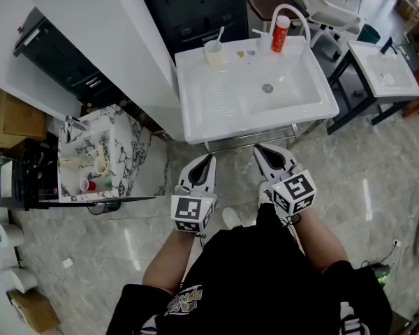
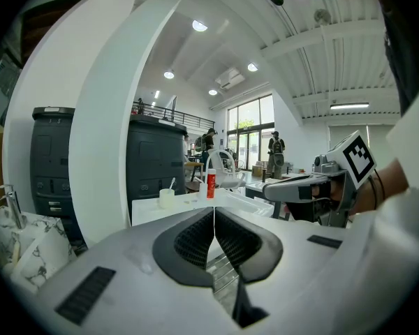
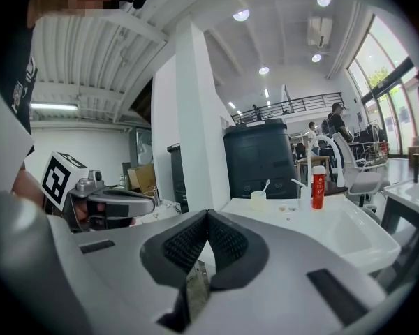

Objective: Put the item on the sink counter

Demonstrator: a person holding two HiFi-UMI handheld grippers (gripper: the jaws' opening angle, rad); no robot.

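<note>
Left hand-held gripper (image 1: pixel 210 158) closed, red tube (image 1: pixel 281 33) well ahead.

— How are the arms set?
— The bare left forearm (image 1: pixel 169 255) and the bare right forearm (image 1: pixel 314 237) both reach forward from the body, roughly parallel.
— And what they carry?
— The white plastic two-jaw left gripper (image 1: pixel 210 159) and the matching white right gripper (image 1: pixel 260 149) lie side by side, near each other but apart, both pointing ahead. Each bears a black-and-white square-patterned marker cube (image 1: pixel 193 213) at its hand end.
— The jaws?
— Closed on both. In the left gripper view the black ribbed pads (image 2: pixel 195 240) meet at the tip with nothing between them; the right gripper view shows the same.
</note>
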